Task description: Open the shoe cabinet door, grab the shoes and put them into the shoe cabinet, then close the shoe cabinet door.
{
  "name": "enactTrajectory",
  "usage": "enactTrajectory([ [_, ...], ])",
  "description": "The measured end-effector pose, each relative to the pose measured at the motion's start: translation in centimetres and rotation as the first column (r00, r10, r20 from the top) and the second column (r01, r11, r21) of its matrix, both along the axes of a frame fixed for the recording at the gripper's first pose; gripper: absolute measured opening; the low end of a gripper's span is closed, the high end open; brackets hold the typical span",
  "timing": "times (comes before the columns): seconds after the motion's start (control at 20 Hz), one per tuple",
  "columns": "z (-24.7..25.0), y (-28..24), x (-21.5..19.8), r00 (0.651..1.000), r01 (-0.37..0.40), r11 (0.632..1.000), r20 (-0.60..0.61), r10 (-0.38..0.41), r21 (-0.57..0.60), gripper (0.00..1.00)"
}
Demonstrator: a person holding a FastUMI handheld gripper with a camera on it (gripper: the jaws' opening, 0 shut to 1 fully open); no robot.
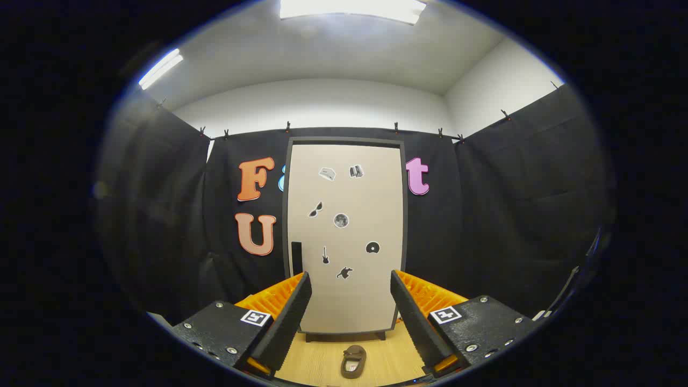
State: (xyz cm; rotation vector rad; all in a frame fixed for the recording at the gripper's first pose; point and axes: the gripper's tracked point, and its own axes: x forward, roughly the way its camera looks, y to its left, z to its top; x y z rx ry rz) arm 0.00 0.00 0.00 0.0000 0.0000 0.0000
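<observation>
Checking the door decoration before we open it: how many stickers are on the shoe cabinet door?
7 stickers on the shoe cabinet door, beyond the open gripper: two near the top, two mid-door, three lower. The fingers may hide others.

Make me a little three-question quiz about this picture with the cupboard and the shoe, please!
1. True or false: the tall beige shoe cabinet door with small dark stickers is shut.
2. Where does the small brown shoe lie? A) inside the cabinet B) on the light wooden floor between the fingers of the hand-held gripper C) on top of the cabinet
3. Fill in: the gripper's fingers are ____, holding nothing.

Key: 1 true; 2 B; 3 open.
</observation>
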Motion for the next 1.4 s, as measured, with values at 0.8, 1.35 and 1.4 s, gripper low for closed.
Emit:
enactTrajectory([
  [0.8,-1.6,0.8,3.3,0.999,0.02,1.0,-0.038,-0.02,0.019,0.92],
  [1.35,-2.9,6.9,9.6,0.999,-0.011,0.999,-0.039,0.013,0.042,0.92],
  [1.4,-3.2,7.4,10.5,0.999,-0.018,0.999,-0.048,0.02,0.038,0.92],
])
